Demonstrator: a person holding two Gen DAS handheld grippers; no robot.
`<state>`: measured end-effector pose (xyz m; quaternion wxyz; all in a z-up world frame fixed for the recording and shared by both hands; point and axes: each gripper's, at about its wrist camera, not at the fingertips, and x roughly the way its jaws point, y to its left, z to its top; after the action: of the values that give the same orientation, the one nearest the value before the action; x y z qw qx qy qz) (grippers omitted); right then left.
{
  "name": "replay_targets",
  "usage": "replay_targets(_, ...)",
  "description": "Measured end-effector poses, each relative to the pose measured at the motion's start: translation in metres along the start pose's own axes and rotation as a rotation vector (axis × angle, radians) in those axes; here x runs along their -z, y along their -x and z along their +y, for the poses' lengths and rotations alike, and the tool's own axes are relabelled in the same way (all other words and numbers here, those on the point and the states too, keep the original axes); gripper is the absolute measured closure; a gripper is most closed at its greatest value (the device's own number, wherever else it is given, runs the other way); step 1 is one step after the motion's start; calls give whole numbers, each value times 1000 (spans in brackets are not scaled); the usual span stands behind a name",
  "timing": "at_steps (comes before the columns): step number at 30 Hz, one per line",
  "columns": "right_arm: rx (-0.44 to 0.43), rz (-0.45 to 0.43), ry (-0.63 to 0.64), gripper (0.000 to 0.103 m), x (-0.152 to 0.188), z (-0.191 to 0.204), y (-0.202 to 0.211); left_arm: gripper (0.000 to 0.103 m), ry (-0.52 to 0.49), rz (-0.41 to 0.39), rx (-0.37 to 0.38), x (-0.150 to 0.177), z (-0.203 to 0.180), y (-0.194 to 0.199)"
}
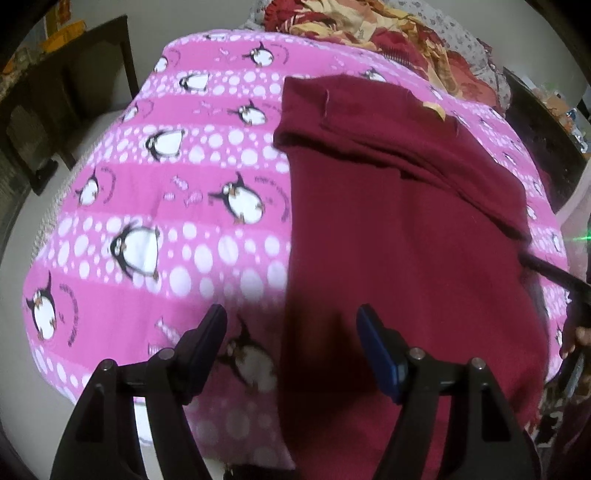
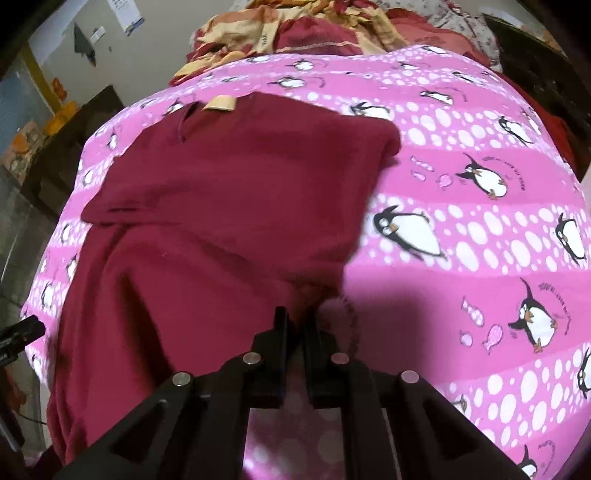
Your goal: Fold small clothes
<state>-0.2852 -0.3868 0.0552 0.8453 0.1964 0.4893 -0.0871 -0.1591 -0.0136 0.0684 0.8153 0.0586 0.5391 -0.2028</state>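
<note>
The maroon garment (image 1: 399, 229) lies spread on the pink penguin-print sheet (image 1: 147, 206), its far end doubled over itself so that a folded band with a stitched hem crosses the cloth, and a small tan label (image 2: 220, 103) shows at the far edge in the right wrist view. Its near part runs down toward both tools and darkens in shadow there. The right gripper (image 2: 295, 325) has its 2 fingers drawn almost together on the near right-hand edge of the garment, where the cloth bunches up between them; it looks pinched, though blur and shadow make the contact hard to confirm. The left gripper (image 1: 291, 332) stands wide apart, its 2 fingers holding nothing: the left finger (image 1: 210, 343) sits over the sheet and the right finger, with a blue pad (image 1: 376, 350), over the garment's near left edge. Whether those tips touch the fabric cannot be told. In the left wrist view a dark part of the other tool (image 1: 554, 277) reaches in at the right edge of the garment. Beyond the sheet lies a rumpled red and yellow blanket (image 2: 280, 29), and dark wooden furniture (image 1: 74, 88) stands to the left against a pale wall.
</note>
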Motion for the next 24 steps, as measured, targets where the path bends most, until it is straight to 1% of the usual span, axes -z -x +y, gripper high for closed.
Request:
replay_targets(1,-31,7,-11,93,2,-2,6,31,1,4,0,4,3,2)
replay_targets(3,-95,20,-20,77,9,-4,20,31,-6,14,0,13,7,7)
replay_targets(4,-104,29,-11,61,13,-5,27,31,-8,19,-1,15,9,7)
replay_targets(5,-106,46,7,52,20,-5,36,31,-10,28,0,21,10,9)
replay_targets(8,-130,76,33,51,38,-5,52,31,-8,59,18,36,12,11)
replay_targets(10,-166,103,14,47,54,-9,62,31,-13,81,40,47,11,11)
replay_targets(12,-200,119,-11,45,67,-15,67,30,-23,99,45,55,9,9)
replay_targets(15,-213,133,-36,43,87,-20,72,30,-33,138,43,68,7,2)
replay_targets(17,-230,142,-45,42,98,-23,72,30,-17,147,56,73,8,-1)
replay_targets(20,-249,164,-80,37,112,-28,69,30,29,149,103,74,10,-1)
replay_targets(24,-277,184,-105,37,124,-30,65,30,45,158,184,77,5,-4)
